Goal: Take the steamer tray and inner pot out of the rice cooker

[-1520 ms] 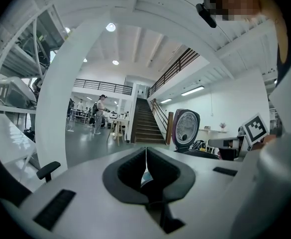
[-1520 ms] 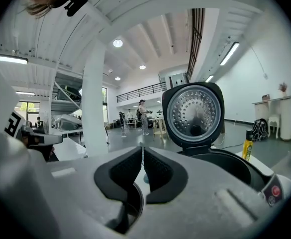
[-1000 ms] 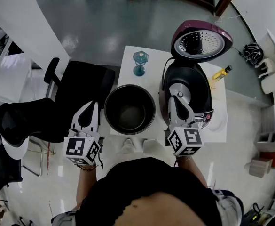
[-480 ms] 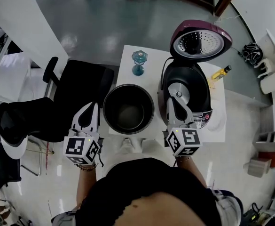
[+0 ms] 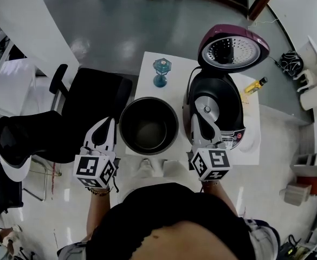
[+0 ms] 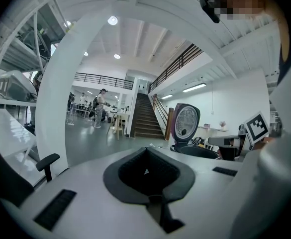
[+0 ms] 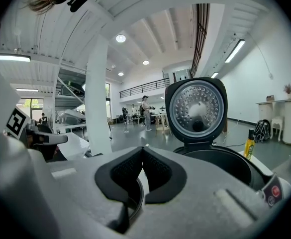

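The rice cooker (image 5: 215, 104) stands on the white table (image 5: 147, 64) with its purple lid (image 5: 233, 47) tipped up; a silvery disc shows in its empty well. The dark inner pot (image 5: 149, 125) sits on the table left of it, empty. A pale round thing (image 5: 254, 140) lies right of the cooker's front; I cannot tell if it is the steamer tray. My left gripper (image 5: 109, 122) is shut and empty, off the table's left edge beside the pot. My right gripper (image 5: 198, 115), also shut and empty, hovers over the cooker's front. The right gripper view shows the lid (image 7: 196, 108) straight ahead.
A blue stemmed glass (image 5: 161, 72) stands at the table's far left. A yellow bottle (image 5: 256, 84) lies right of the cooker. A black office chair (image 5: 93, 99) sits close against the table's left side. Polished grey floor stretches beyond the table.
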`<state>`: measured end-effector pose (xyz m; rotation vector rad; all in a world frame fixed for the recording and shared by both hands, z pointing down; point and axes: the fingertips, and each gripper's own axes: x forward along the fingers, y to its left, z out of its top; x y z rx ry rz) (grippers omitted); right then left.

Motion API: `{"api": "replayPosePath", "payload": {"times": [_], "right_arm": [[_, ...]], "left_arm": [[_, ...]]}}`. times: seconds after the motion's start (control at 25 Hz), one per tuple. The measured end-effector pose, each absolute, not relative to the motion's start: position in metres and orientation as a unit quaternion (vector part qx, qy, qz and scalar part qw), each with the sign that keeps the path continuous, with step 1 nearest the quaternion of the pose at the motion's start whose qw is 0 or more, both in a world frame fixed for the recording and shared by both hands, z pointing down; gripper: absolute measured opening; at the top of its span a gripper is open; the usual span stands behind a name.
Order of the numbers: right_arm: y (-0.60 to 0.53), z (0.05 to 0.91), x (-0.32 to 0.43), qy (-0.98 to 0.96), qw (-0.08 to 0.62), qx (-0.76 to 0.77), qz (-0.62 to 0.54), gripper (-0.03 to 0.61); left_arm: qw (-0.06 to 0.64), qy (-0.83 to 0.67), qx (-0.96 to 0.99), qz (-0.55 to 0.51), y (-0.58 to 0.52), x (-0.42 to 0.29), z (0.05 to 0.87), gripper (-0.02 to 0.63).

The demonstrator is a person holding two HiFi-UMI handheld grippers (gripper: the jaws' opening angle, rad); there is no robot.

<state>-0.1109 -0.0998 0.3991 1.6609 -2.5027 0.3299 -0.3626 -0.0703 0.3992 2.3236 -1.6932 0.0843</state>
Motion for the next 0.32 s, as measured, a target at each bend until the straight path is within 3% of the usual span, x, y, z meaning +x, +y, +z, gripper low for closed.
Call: {"api": "replayPosePath", "payload": {"times": [0.32], "right_arm": [[-0.1002,0.4016,-0.1169,-0.829,0.07,0.544,0.105,0.006]], "left_arm": [[0.135,-0.578,0.804,0.031,-0.0768,-0.3633,0.3993,0.003]]}}
